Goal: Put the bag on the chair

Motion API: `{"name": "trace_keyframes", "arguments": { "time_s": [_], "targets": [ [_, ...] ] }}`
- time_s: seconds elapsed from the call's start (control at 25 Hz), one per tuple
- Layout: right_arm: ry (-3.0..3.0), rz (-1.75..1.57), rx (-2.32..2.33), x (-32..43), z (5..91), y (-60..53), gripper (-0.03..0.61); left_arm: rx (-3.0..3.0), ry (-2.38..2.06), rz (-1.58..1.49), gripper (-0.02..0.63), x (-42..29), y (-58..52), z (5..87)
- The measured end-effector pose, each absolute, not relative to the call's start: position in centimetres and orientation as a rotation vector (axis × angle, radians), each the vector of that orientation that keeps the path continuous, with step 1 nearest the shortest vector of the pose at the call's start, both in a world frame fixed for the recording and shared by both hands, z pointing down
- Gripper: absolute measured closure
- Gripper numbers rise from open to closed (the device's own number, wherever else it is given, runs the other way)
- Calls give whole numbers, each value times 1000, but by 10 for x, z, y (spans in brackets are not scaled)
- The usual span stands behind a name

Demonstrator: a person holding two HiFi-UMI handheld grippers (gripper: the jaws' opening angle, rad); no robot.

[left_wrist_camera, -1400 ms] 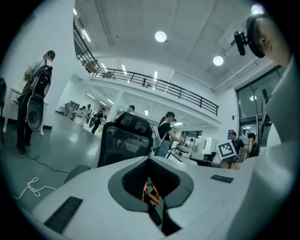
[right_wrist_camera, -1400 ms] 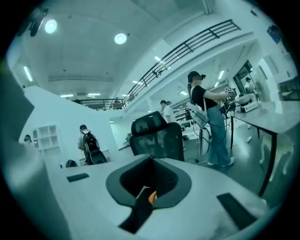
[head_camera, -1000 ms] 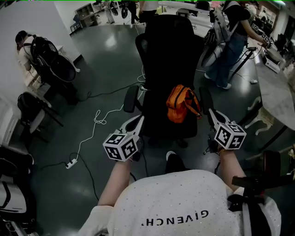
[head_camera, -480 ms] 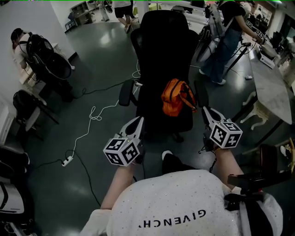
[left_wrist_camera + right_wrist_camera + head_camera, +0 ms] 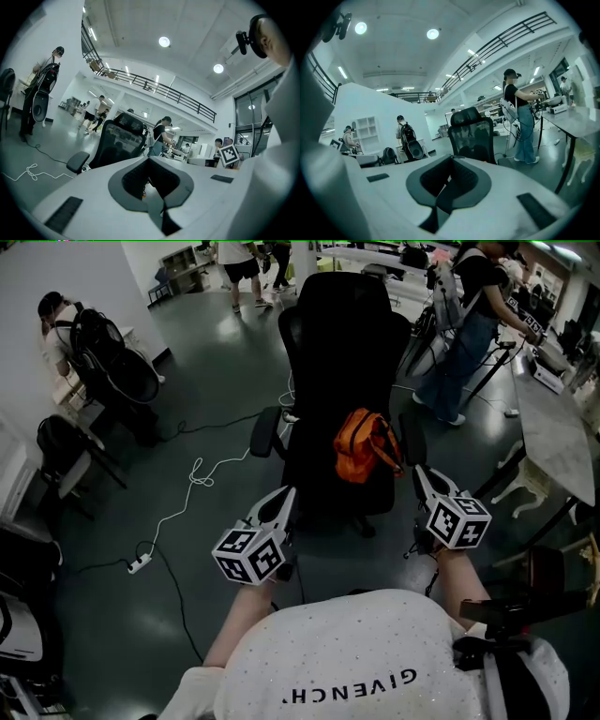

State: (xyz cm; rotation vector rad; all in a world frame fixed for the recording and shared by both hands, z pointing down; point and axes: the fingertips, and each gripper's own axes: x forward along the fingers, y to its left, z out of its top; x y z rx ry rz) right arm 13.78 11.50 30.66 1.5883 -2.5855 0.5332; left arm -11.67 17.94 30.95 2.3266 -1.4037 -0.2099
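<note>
**Bag on seat, both grippers clear of it**

The orange bag (image 5: 367, 446) sat on the seat of the black office chair (image 5: 342, 343), toward the seat's right edge. It stood upright against the foot of the backrest, and its dark handles drooped over the right side. The left half of the seat was bare.

The left gripper (image 5: 281, 501) hung in front of the seat's front left corner, pointed toward the chair and apart from the bag. In the left gripper view its jaws had their tips drawn together, with only the hollow between the pads open and nothing gripped.

The right gripper (image 5: 420, 479) was just off the seat's front right corner, below the right armrest. It was near the bag, but whether it touched the bag could not be told. In the right gripper view its jaws likewise met at the tips and held nothing, and the mesh backrest showed beyond them.

A white cable (image 5: 192, 479) trailed across the dark floor left of the chair, down to a power strip (image 5: 141, 565). A person in jeans (image 5: 469, 334) stood beyond the chair at upper right, beside a pale table (image 5: 553, 427).
</note>
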Motion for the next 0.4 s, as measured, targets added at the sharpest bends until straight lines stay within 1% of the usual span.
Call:
{"name": "trace_keyframes", "arguments": {
  "time_s": [0.4],
  "targets": [
    [-2589, 536, 1574, 150, 316, 141, 576, 2331, -1408, -229, 612, -103, 202, 310]
  ]
}}
